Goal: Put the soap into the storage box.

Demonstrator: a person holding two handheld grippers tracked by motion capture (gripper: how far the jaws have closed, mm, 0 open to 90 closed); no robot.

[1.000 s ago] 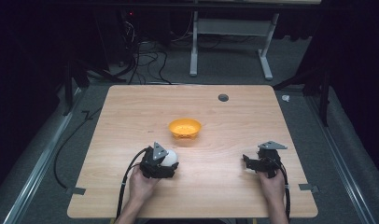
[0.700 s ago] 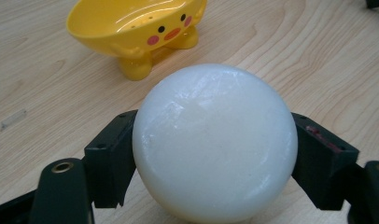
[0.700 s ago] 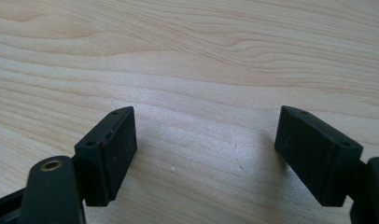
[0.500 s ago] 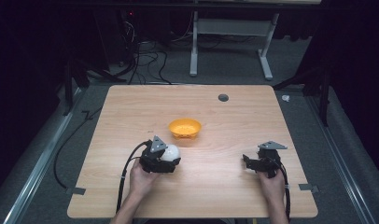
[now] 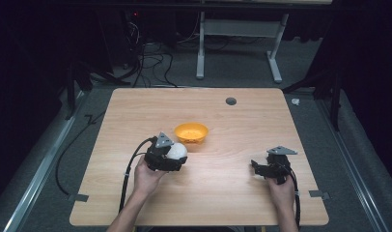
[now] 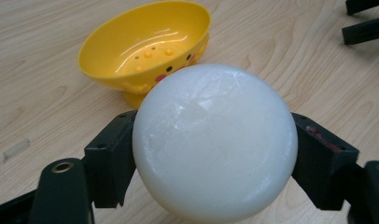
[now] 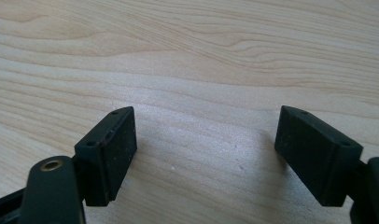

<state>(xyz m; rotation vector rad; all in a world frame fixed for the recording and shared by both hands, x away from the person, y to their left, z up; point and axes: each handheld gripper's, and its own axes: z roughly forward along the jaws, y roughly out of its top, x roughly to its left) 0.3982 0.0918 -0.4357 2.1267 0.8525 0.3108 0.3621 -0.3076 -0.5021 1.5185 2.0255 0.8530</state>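
high view: left gripper [image 5: 177,157] sits left of table centre, its jaws clamped on either side of a white ball [image 5: 176,151]. the ball is lifted just above the wooden table [image 5: 242,121], close beside the near rim of the yellow bowl [image 5: 191,132], not inside it. left gripper view: the ball [image 6: 214,142] is pressed between both pads; the bowl [image 6: 145,44] stands upright behind it, with dots and a small face pattern inside. right gripper [image 5: 256,166] rests low near the right edge, well apart from the bowl. right gripper view: jaws spread wide, bare tabletop [image 7: 201,60] between them.
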